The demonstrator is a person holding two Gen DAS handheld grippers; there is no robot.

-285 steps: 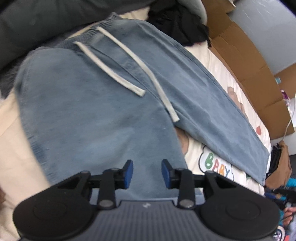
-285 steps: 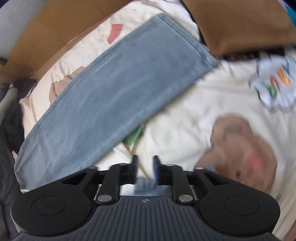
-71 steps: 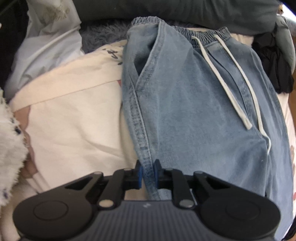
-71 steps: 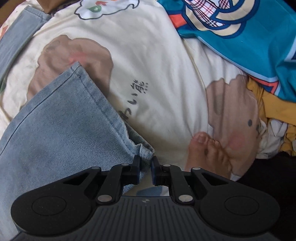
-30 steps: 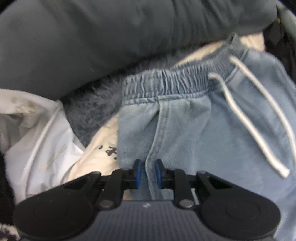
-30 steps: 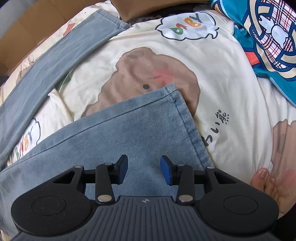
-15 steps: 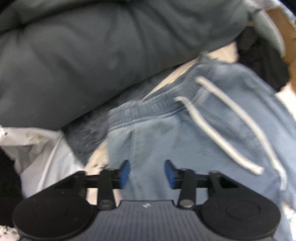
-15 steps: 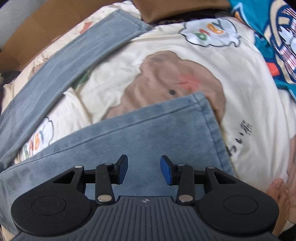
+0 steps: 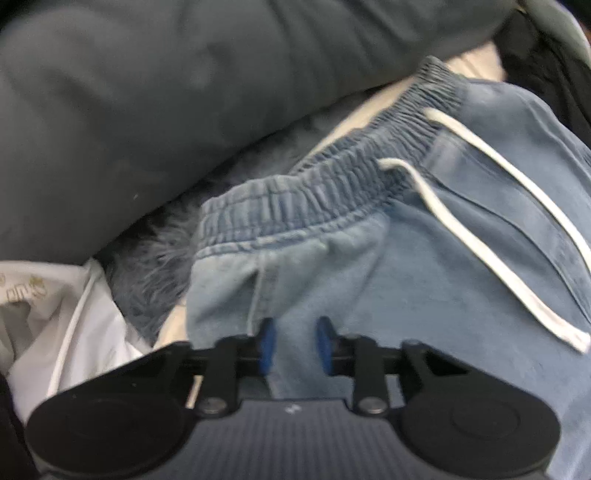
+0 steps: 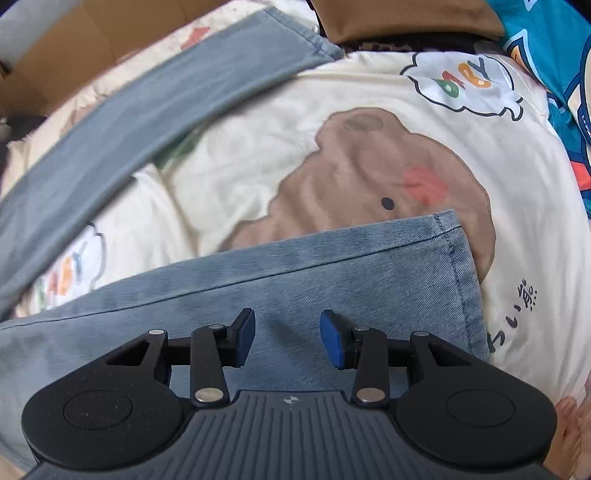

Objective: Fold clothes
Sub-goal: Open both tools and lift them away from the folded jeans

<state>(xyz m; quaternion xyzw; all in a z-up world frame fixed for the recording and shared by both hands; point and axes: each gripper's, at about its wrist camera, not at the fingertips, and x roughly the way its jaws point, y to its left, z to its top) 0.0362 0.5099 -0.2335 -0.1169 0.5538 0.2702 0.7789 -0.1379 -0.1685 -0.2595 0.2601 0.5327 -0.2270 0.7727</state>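
Light blue jeans [image 9: 424, 295] lie on a bed, with the elastic waistband [image 9: 314, 192] and white drawstrings [image 9: 461, 229] in the left wrist view. My left gripper [image 9: 295, 347] hovers just below the waistband near the side seam. Its jaws stand a little apart, denim shows in the gap, and the frame is blurred. In the right wrist view my right gripper [image 10: 288, 339] is open over the near jeans leg [image 10: 332, 277], close to the hem [image 10: 458, 258]. The other leg [image 10: 147, 122] stretches diagonally across the far side.
A dark grey duvet [image 9: 147, 92], fuzzy blue-grey fabric [image 9: 159, 258], a white bag [image 9: 55, 314] and a black garment [image 9: 546, 55] crowd the waistband. The bear-print sheet [image 10: 369, 177] lies under the legs. Cardboard [image 10: 55, 55], brown cushion [image 10: 399, 18], teal garment [image 10: 554, 55] and person's toes [image 10: 572, 424] border it.
My left gripper let go of the side seam, shifted right along the waist, and its jaws now stand closer than half a second ago. My right gripper stays open over the leg.
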